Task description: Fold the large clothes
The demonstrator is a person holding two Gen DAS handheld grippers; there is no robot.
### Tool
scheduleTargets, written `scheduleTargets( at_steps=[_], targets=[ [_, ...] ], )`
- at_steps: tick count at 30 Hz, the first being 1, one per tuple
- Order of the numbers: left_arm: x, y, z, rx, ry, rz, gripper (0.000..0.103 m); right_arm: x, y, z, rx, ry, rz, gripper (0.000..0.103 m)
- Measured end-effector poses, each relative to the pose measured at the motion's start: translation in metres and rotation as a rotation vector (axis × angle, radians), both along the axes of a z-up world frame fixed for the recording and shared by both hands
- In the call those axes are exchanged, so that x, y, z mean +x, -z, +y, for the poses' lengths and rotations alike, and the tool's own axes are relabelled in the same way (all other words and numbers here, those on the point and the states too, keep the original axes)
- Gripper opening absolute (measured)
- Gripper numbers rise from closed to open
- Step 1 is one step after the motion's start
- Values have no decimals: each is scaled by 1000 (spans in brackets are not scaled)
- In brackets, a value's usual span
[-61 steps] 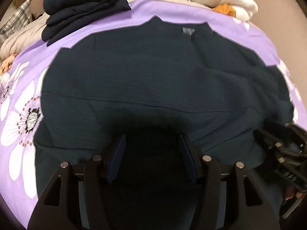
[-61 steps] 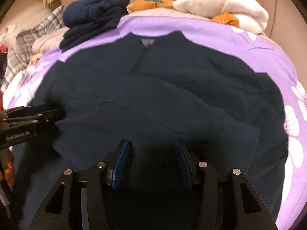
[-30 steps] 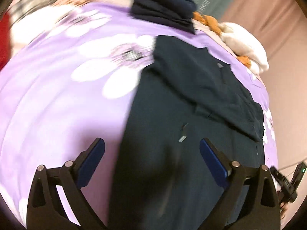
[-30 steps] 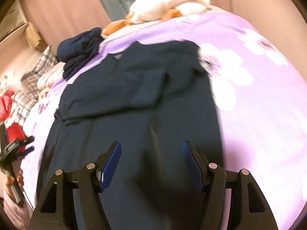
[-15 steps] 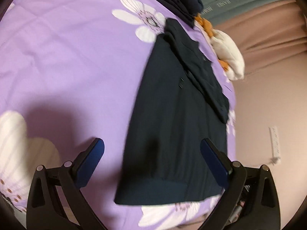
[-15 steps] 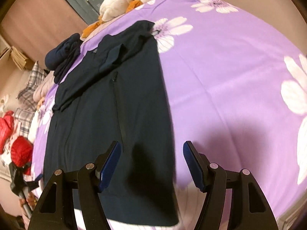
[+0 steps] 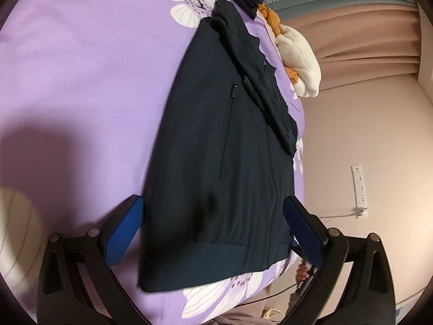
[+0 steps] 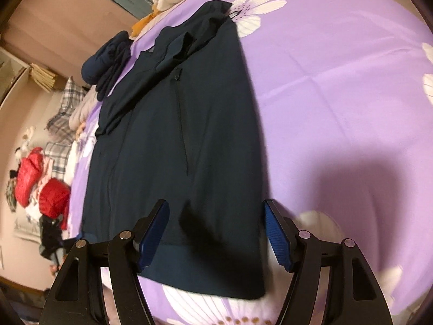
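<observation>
A dark navy zip jacket [image 7: 216, 149] lies flat on the purple flowered bedspread [image 7: 81, 81], its sleeves folded across the chest at the far end. My left gripper [image 7: 213, 216] hovers open over the hem's left corner [image 7: 162, 270], pads clear of the cloth. In the right wrist view the same jacket [image 8: 167, 149] fills the middle. My right gripper [image 8: 216, 216] hangs above the hem's right corner [image 8: 243, 279]. Its jaws are opening, and nothing is pinched between them; the cloth only lies beneath.
Folded navy clothes [image 8: 108, 59] are stacked beyond the collar, beside white and orange garments [image 7: 300, 62]. Red items [image 8: 51, 195] and plaid cloth [image 8: 62, 116] lie off the bed's left side. The bed's near edge [image 7: 230, 298] runs just below the hem. A hand [image 7: 300, 279] shows there.
Both views have swung from the jacket's middle to its hem end. Each gripper has moved outward and lower, to a hem corner. The left jaws stand wider than two seconds ago.
</observation>
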State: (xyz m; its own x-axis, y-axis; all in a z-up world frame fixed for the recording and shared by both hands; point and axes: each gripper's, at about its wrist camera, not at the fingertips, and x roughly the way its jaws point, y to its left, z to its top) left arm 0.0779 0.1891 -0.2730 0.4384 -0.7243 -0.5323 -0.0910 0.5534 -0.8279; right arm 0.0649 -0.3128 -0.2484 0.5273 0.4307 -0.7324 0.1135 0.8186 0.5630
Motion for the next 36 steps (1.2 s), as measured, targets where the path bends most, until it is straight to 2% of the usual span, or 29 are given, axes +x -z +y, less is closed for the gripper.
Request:
scheduleTargets(
  at_steps=[10, 16, 21, 27, 29, 33, 36],
  targets=[
    [41, -1, -24, 11, 76, 7, 101, 41, 5, 4, 115, -13, -20, 71],
    [42, 0, -23, -23, 88, -2, 101, 51, 10, 3, 199, -9, -30, 71],
    [25, 2, -22, -38, 125, -12, 96, 33, 14, 3, 268, -46, -29, 70],
    [2, 4, -19, -83, 136, -12, 95, 2, 17, -4, 319, -53, -34, 70],
    [-7, 3, -23, -75, 158, -20, 95, -3, 18, -7, 342, -45, -24, 70],
    [-20, 2, -30, -54, 177, -29, 95, -12, 18, -8, 354, -43, -7, 70],
    [-23, 3, -28, -73, 154, -27, 95, -17, 19, 0, 354, -67, 11, 70]
  ],
)
